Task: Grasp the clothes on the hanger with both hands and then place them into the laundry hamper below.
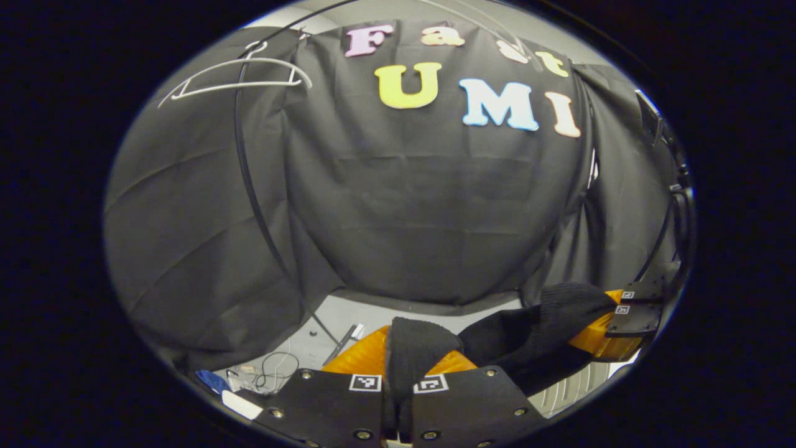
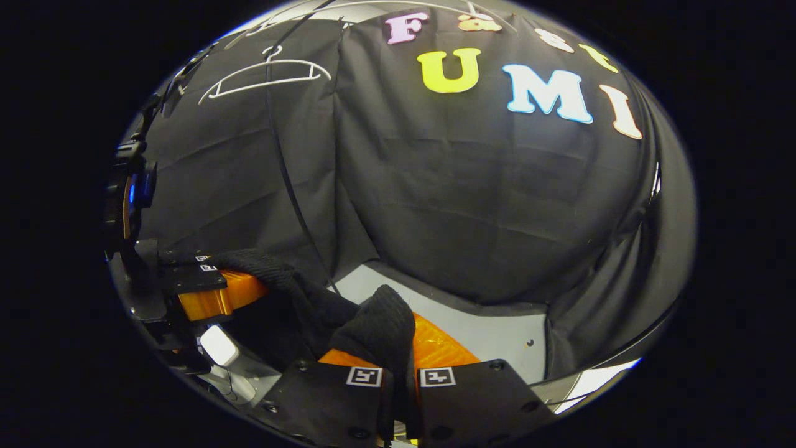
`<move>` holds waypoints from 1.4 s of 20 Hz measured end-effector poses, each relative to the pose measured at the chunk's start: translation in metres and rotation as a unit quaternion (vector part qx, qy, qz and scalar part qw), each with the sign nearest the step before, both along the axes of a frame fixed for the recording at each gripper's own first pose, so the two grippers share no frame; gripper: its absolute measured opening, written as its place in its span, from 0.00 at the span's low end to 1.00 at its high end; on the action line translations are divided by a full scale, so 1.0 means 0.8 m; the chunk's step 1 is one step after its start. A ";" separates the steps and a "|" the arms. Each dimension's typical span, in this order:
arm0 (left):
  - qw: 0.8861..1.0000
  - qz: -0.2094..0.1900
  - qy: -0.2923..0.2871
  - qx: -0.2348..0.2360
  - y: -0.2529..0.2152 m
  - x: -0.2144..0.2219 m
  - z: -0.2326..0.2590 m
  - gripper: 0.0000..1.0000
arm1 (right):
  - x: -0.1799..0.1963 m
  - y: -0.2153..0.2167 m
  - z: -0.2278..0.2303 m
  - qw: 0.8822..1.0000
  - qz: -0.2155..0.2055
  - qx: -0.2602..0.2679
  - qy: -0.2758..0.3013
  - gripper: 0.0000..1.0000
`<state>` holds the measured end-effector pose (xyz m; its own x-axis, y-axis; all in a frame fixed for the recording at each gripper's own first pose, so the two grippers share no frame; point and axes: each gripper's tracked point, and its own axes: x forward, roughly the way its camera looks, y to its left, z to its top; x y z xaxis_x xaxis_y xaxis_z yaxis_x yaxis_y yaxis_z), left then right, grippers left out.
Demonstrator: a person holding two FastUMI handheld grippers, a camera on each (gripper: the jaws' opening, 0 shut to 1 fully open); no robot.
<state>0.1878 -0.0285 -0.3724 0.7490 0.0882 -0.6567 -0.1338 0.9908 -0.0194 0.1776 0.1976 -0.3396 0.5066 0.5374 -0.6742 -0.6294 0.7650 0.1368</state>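
A black knit garment (image 1: 516,342) is stretched between both grippers, low in front of the cloth wall. My left gripper (image 1: 407,359) is shut on one end of it, the fabric bunched up between its fingers. In the same view the right gripper (image 1: 622,317) pinches the other end at the far right. In the right gripper view, my right gripper (image 2: 393,354) is shut on the garment (image 2: 298,298), and the left gripper (image 2: 205,287) holds it at the left. The white hanger (image 1: 242,78) (image 2: 267,78) hangs bare, high up. A white slatted hamper wall (image 1: 569,389) shows just below the garment.
A thin black rack pole (image 1: 249,186) (image 2: 289,168) runs down from the hanger to the grey floor (image 2: 497,336). Loose cables (image 1: 273,367) and a blue item (image 1: 208,379) lie on the floor at the lower left. A white part (image 2: 219,347) sits under the left gripper.
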 end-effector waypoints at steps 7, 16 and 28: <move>0.993 0.000 0.114 0.007 0.000 -0.054 -0.095 0.05 | -0.030 -0.016 -0.064 0.996 0.018 -0.054 0.070 0.14; 0.989 -0.012 0.144 0.005 -0.001 -0.064 -0.113 0.76 | -0.046 -0.013 -0.073 0.992 0.041 -0.072 0.095 0.85; 0.997 -0.060 0.025 0.032 0.027 -0.046 0.010 0.96 | -0.024 -0.028 0.043 0.997 -0.062 -0.033 -0.006 0.98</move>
<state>0.1507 -0.0071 -0.3643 0.7230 0.0426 -0.6896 -0.0130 0.9988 0.0480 0.1583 0.1750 -0.3049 0.5750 0.4241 -0.6997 -0.5300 0.8446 0.0763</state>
